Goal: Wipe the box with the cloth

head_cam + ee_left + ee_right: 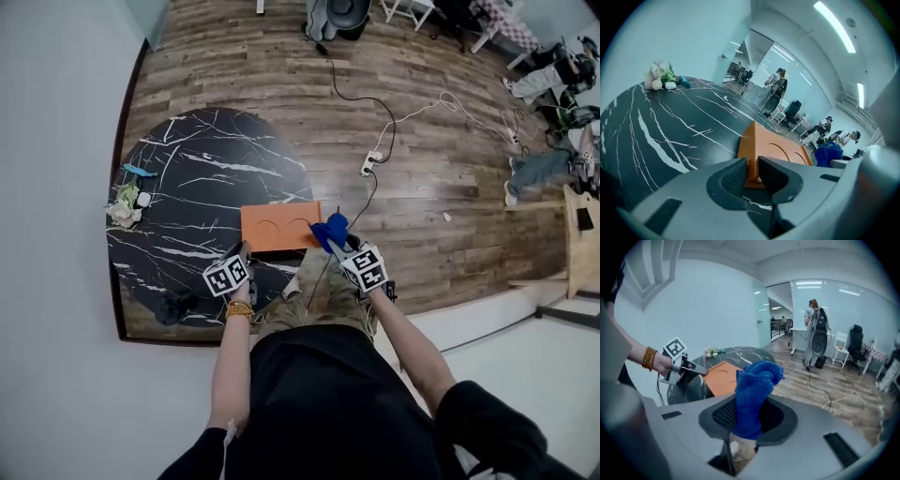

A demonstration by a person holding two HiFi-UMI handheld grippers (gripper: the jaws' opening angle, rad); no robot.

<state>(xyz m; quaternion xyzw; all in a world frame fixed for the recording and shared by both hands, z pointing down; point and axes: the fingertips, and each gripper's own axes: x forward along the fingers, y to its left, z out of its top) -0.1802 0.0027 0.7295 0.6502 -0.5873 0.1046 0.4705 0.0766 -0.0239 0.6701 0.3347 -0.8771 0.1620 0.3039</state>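
Between left fingers point(733, 178): box point(776, 151) corner; between right fingers point(723, 414): cloth point(754, 390).

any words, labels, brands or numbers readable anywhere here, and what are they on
None: no word, brand or number can be read in any view.
marker cubes: black-and-white square patterns only, no letters or digits.
box: plain orange top with two curved lines, no print.
cloth: plain blue, no tag showing.
power strip on the floor: too small to read any marking.
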